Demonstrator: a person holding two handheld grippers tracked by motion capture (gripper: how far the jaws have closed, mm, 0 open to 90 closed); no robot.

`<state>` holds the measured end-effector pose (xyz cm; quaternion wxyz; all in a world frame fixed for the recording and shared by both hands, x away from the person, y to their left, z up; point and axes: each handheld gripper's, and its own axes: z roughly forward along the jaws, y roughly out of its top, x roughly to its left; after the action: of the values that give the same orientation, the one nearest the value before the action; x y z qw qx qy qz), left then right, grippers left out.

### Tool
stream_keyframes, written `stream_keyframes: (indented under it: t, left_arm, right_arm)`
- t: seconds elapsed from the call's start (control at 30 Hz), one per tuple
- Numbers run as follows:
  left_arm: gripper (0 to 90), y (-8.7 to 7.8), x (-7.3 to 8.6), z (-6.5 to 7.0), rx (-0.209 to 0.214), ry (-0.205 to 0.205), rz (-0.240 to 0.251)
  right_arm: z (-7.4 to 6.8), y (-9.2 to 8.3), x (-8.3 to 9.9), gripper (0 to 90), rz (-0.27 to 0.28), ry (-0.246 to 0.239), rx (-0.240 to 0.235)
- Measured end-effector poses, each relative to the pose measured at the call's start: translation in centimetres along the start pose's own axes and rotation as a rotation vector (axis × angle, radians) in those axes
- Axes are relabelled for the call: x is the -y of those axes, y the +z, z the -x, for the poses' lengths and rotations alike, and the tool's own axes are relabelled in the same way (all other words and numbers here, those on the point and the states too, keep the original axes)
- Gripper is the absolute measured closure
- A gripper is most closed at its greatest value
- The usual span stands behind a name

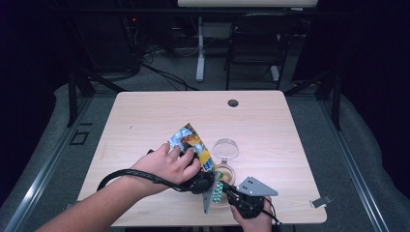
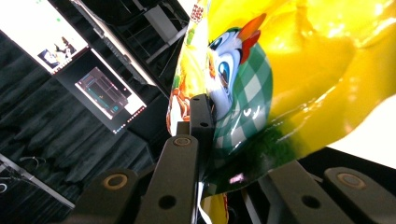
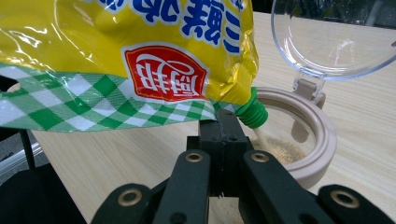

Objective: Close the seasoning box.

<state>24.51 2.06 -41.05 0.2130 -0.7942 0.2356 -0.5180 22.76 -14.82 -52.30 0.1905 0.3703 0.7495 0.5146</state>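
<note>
A yellow seasoning pouch (image 1: 190, 139) with a green-checked edge hangs tilted over the table, its green spout (image 3: 252, 114) pointing down. My left gripper (image 1: 209, 170) is shut on the pouch (image 2: 289, 70); one jaw presses its printed face and the other is behind the film. A beige round container (image 3: 322, 140) sits under the spout, with its clear flip lid (image 3: 336, 42) standing open. A thin stream of tan powder falls from the spout onto the powder (image 3: 280, 149) inside. My right gripper (image 3: 223, 121) is shut on the pouch's checked seam beside the spout.
The wooden table (image 1: 145, 116) has a cable hole (image 1: 233, 103) at the back. A small metal clip (image 1: 320, 201) lies near the front right corner. A dark chair (image 1: 256, 43) and a table leg stand beyond. Lit monitors (image 2: 93, 79) hang off to the side.
</note>
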Motion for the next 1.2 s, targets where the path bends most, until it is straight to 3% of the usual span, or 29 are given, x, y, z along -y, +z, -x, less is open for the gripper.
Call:
stream_keyframes:
  t: [1.2]
  left_arm:
    - [86.3,0.02,0.04,0.06,0.004,-0.007,0.005]
  right_arm:
    - [0.07,-0.08,-0.01,90.0,0.007,-0.001,0.006]
